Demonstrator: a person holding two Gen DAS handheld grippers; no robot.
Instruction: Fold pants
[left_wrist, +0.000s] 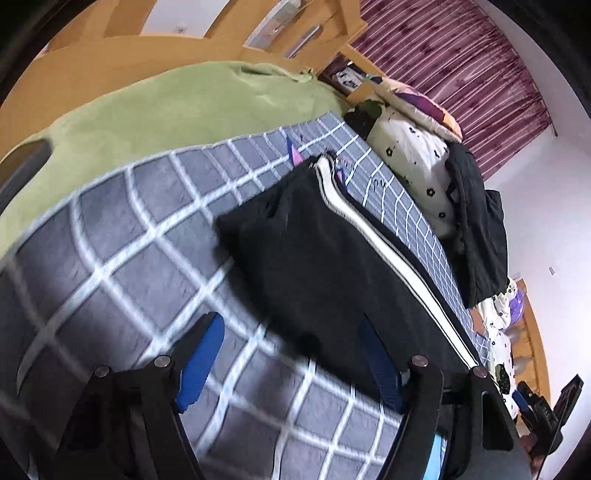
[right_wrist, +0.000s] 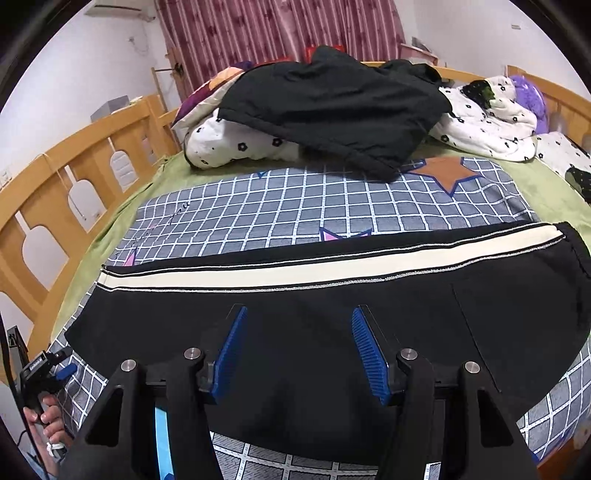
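Note:
The black pants (left_wrist: 314, 258) lie folded lengthwise on a grey checked blanket (left_wrist: 129, 240), with a white side stripe (left_wrist: 388, 258) along their far edge. My left gripper (left_wrist: 290, 321) hovers open at one end of them, its right blue pad (left_wrist: 380, 362) over the black cloth and its left pad (left_wrist: 201, 358) over the blanket. In the right wrist view the pants (right_wrist: 166, 317) stretch across the picture, stripe (right_wrist: 295, 271) on the far side. My right gripper (right_wrist: 299, 312) stands open just above their near edge, with no cloth pinched.
A black jacket (right_wrist: 332, 107) is heaped on a white flowered quilt (right_wrist: 487, 122) at the back of the bed. Green sheet (left_wrist: 147, 110) borders the blanket. A wooden bed rail (right_wrist: 55, 177) runs along the left. A hand (right_wrist: 48, 417) grips a black handle at lower left.

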